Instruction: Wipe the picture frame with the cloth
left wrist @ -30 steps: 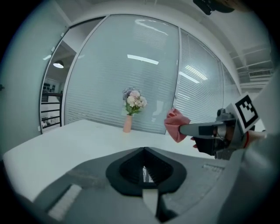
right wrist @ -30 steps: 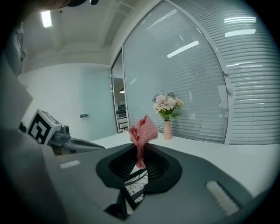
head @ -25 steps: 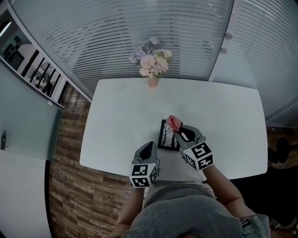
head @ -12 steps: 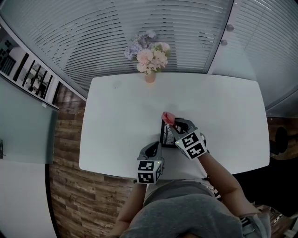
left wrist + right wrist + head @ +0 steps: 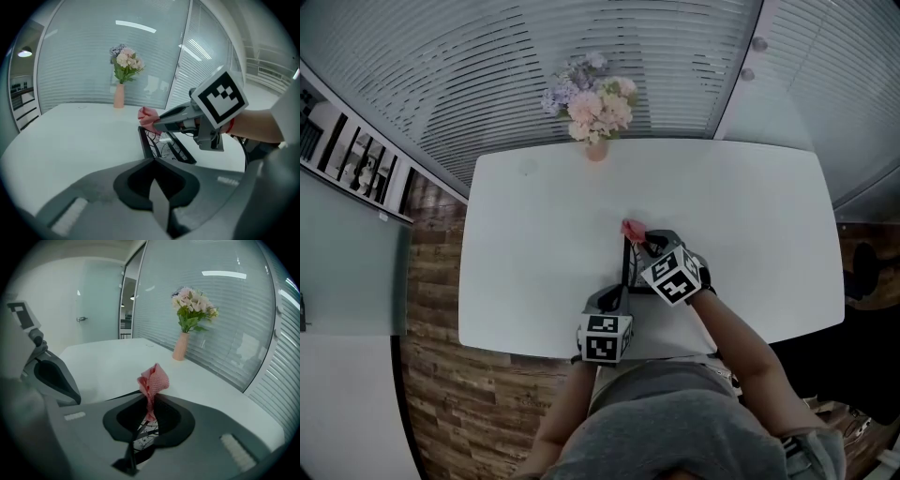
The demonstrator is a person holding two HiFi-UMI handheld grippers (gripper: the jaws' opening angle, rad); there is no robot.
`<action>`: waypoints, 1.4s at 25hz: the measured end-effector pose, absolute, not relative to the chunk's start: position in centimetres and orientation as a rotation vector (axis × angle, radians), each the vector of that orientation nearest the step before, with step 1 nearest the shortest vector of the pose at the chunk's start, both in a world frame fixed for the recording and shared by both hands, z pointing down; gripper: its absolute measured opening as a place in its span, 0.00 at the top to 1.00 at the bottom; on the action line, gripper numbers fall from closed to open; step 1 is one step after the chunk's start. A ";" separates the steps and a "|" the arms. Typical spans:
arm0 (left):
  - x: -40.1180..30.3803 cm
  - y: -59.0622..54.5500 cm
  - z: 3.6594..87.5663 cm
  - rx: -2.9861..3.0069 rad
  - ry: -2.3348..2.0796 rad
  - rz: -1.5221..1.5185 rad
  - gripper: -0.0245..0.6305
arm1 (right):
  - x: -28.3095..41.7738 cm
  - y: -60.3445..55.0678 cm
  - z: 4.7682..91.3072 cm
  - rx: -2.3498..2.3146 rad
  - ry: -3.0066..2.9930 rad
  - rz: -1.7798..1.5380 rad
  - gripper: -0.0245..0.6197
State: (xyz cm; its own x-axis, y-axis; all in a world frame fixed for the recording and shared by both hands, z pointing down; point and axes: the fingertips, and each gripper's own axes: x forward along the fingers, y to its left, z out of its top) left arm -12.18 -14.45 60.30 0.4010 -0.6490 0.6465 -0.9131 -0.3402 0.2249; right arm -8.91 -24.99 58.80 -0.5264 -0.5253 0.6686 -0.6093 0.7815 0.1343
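**Head view check: cloth up at the frame's top edge, looks mid-wipe**

Got the pink cloth (image 5: 631, 228) pinched tight in the right hand-held gripper (image 5: 644, 240), bunched into a wad poking out past the tips. Sensible way to hold it: keeps a soft pad out front and the hard jaws off the frame's face.

Can see the frame (image 5: 161, 146) standing tilted back near the front edge of the tabletop (image 5: 534, 244), well apart from the flower vase (image 5: 596, 150) over at the far side. Peeking down the right gripper view puts the wad right over the frame's top edge, with the printed picture showing below through the gap behind the jaws. Probably working along that top edge or the upper left corner. Can't tell whether cloth and frame actually touch.

Left hand-held gripper (image 5: 613, 294) clenched on nothing, jaws fully together, parked just beside the frame's near left corner. Guessing placed there to steady the frame against sliding or tipping back under the wiping push. No way to tell contact from any view, though.

Would watch that tilt: pushing high on a propped frame risks knocking it over, so go light on pressure and brace low.
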 end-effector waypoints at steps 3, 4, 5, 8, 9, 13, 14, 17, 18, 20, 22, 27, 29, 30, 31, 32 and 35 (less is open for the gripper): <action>-12.0 -14.3 60.8 2.095 -1.306 0.639 0.96 | -9.0 -25.1 59.1 0.832 -2.223 0.133 0.89; -12.0 -14.3 61.0 2.093 -1.302 0.647 0.96 | -9.0 -25.2 59.3 0.827 -2.215 0.125 0.89; -12.0 -14.3 61.2 2.091 -1.299 0.654 0.96 | -9.0 -25.2 59.4 0.821 -2.208 0.120 0.89; -12.0 -14.4 61.3 2.089 -1.297 0.660 0.96 | -9.0 -25.1 59.7 0.804 -2.194 0.119 0.89; -12.0 -14.4 61.3 2.089 -1.296 0.659 0.96 | -9.1 -25.0 59.8 0.799 -2.192 0.119 0.89; -11.9 -14.4 61.4 2.087 -1.296 0.655 0.96 | -9.4 -24.7 60.3 0.777 -2.184 0.115 0.90; -11.9 -14.4 61.4 2.087 -1.297 0.655 0.96 | -9.4 -24.6 60.4 0.772 -2.183 0.116 0.90; -11.9 -14.5 61.4 2.086 -1.299 0.652 0.96 | -9.6 -24.2 60.5 0.746 -2.180 0.120 0.90; -12.0 -14.5 61.4 2.085 -1.300 0.651 0.96 | -9.7 -24.0 60.5 0.737 -2.180 0.122 0.90; -12.0 -14.4 61.4 2.081 -1.302 0.652 0.96 | -9.8 -23.6 60.6 0.721 -2.182 0.128 0.90; -12.0 -14.4 61.4 2.076 -1.306 0.651 0.96 | -9.8 -23.2 60.6 0.706 -2.185 0.136 0.90; -12.0 -14.4 61.2 2.069 -1.315 0.644 0.96 | -9.9 -22.0 60.5 0.667 -2.194 0.142 0.90; -12.0 -14.3 61.2 2.068 -1.314 0.647 0.96 | -10.0 -21.4 60.5 0.648 -2.196 0.143 0.90; -12.0 -14.3 61.2 2.068 -1.314 0.648 0.96 | -10.0 -21.2 60.5 0.639 -2.197 0.145 0.90; -12.0 -14.3 61.3 2.067 -1.313 0.648 0.96 | -10.0 -20.9 60.5 0.630 -2.198 0.149 0.90; -12.0 -14.3 61.3 2.066 -1.312 0.648 0.96 | -10.0 -20.7 60.5 0.621 -2.199 0.152 0.90; -12.0 -14.4 61.2 2.065 -1.311 0.648 0.96 | -10.1 -20.0 60.5 0.600 -2.205 0.160 0.90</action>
